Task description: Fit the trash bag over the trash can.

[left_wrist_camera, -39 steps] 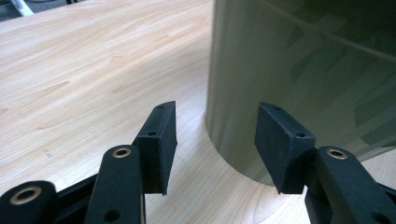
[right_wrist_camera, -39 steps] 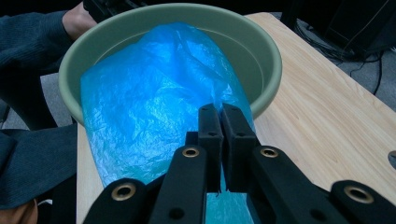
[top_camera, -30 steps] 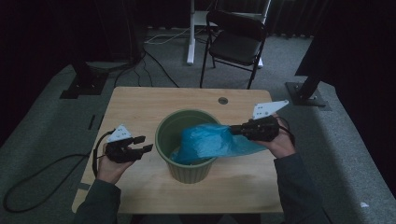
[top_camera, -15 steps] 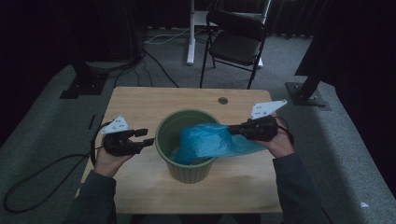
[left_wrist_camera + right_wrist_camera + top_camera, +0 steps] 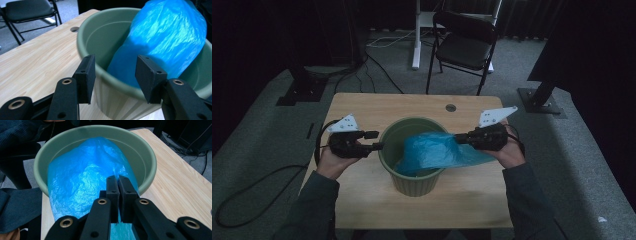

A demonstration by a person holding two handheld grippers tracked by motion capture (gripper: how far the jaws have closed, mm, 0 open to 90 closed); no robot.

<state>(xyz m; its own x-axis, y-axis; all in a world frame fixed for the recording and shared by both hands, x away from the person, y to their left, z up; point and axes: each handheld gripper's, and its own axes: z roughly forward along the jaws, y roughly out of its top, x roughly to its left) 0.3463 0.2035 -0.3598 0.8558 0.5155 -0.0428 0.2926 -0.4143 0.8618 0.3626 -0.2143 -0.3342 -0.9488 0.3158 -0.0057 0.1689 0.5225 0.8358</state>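
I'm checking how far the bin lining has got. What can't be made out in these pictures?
- Bottom of the green bin: covered by the blue bag in every view.
- The bag's opening: in the right gripper view, the shut right gripper hides the pinched plastic.
- The bin's near rim below the open left gripper: blurred, left gripper view.

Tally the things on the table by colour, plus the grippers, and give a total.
Green bin: 1
Blue bag: 1
Black grippers, left gripper and right gripper: 2
Total: 4
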